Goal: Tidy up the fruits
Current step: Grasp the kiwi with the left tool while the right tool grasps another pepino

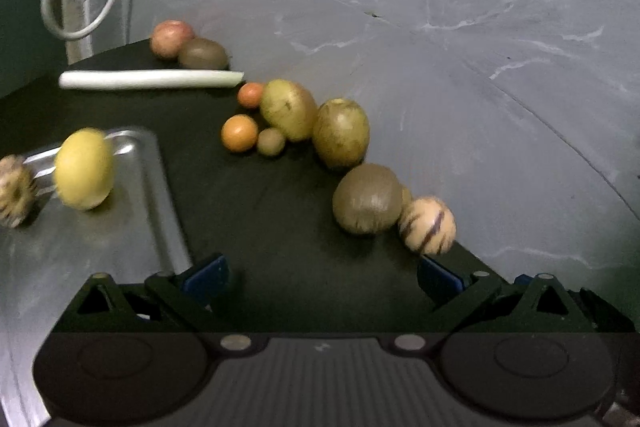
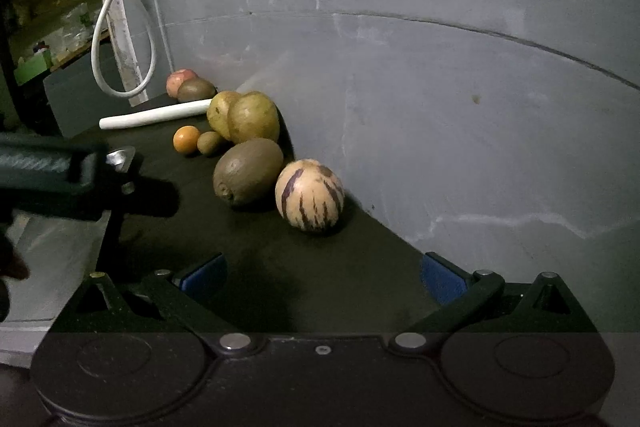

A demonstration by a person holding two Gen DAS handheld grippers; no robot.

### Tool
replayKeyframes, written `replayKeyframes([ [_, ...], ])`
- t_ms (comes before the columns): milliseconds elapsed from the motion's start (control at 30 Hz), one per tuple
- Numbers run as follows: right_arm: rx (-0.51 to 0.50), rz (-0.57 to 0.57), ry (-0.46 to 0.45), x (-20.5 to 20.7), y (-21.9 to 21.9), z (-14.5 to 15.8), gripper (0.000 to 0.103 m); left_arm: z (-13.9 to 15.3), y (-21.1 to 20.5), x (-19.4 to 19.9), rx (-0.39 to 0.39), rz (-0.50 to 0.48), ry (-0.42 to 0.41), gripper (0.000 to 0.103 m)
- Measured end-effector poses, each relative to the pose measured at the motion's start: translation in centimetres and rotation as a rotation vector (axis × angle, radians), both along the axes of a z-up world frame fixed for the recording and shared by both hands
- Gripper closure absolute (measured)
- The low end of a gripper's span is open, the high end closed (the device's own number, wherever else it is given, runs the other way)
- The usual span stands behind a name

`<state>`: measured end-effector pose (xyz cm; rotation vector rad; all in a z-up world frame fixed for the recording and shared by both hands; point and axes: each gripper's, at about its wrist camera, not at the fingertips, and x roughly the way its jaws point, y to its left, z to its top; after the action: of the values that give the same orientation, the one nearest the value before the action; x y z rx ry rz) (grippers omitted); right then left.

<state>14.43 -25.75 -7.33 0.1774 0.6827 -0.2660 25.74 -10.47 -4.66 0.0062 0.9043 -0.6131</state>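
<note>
On the left, a shiny metal tray sits on the dark counter. A yellow fruit rests on the tray. Beside it a striped fruit is cut off by the left edge of the view and looks blurry. Behind the tray lies a long white stick, with a pink fruit and a brown fruit at the counter's back corner. More fruits line the counter's wall edge: two small orange ones, two yellow-green ones, a big brown kiwi, and a striped melon. A little fruit hides between the last two. The left gripper is spread wide and holds nothing. The right gripper is also wide apart and holds nothing, near the striped melon.
</note>
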Motion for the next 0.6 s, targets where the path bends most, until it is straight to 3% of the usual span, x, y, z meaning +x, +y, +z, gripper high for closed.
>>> replayKeyframes([
  [233,-0.062,0.010,0.010,2.8,-0.2,-1.0,0.003,-1.4,-3.6,2.7,0.065,-0.076,0.017,0.001],
  [467,-0.098,0.023,0.013,4.7,-0.4,-1.6,0.018,-2.0,-5.7,4.1,0.081,-0.107,-0.004,0.001],
  [600,-0.091,0.034,0.014,5.6,-0.7,-1.8,0.027,-2.1,-6.4,4.8,0.090,-0.126,-0.019,0.007],
])
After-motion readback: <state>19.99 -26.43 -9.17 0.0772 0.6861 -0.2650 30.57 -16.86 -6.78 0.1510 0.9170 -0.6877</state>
